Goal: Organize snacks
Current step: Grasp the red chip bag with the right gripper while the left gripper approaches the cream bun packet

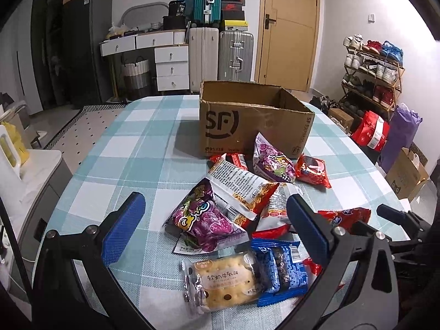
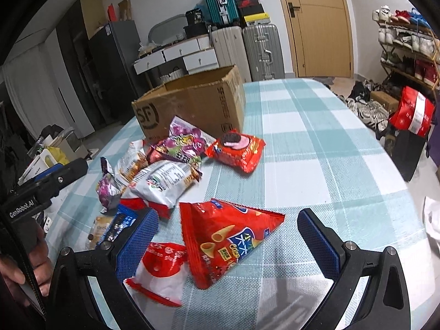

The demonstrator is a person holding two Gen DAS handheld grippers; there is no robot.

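An open SF cardboard box [image 1: 247,121] stands on the checked tablecloth [image 1: 132,148]; it also shows in the right wrist view [image 2: 192,104]. Several snack packets lie in front of it. My left gripper [image 1: 217,220] is open above a purple packet [image 1: 206,220], with a biscuit packet [image 1: 222,283] and a blue packet [image 1: 280,269] just below. My right gripper [image 2: 228,233] is open around a red cone-snack bag [image 2: 228,236]; a red-and-white packet [image 2: 162,269] lies by its left finger. A red cookie packet [image 2: 239,148] lies near the box.
Suitcases [image 1: 220,49], white drawers [image 1: 170,66] and a wooden door [image 1: 288,27] stand behind the table. A shoe rack [image 1: 376,74] and bags [image 1: 371,132] are to the right. The left gripper [image 2: 49,181] shows in the right wrist view.
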